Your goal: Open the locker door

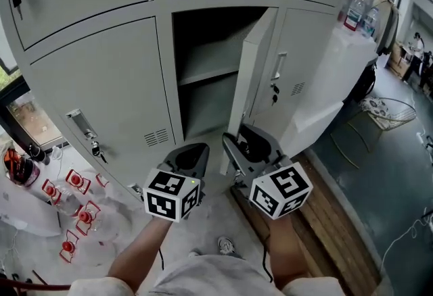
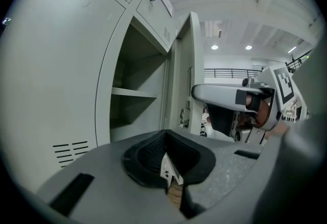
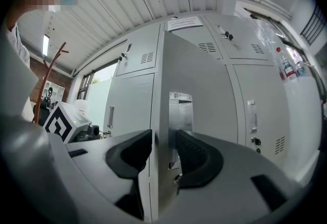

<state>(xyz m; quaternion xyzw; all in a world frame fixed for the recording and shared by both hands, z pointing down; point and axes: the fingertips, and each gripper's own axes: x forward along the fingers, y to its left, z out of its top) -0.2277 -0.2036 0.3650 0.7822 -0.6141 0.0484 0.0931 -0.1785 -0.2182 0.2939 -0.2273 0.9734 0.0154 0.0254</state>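
The grey locker door (image 1: 256,78) stands swung partly out from its open compartment (image 1: 206,61), which holds one shelf. My right gripper (image 1: 235,150) is at the door's lower free edge. In the right gripper view the door's edge (image 3: 162,115) runs straight between the two dark pads (image 3: 199,159), which are shut on it. My left gripper (image 1: 194,161) hangs just left of it, below the open compartment, shut with nothing in it. The left gripper view shows the shelf (image 2: 134,93), the door (image 2: 193,64) edge-on and the right gripper (image 2: 230,97) on it.
Closed lockers with keys in their locks (image 1: 95,146) surround the open one. A white cabinet (image 1: 338,85) with bottles (image 1: 355,11) on top stands to the right. Red and white items (image 1: 74,200) lie on the floor at left. A wire frame (image 1: 389,112) sits far right.
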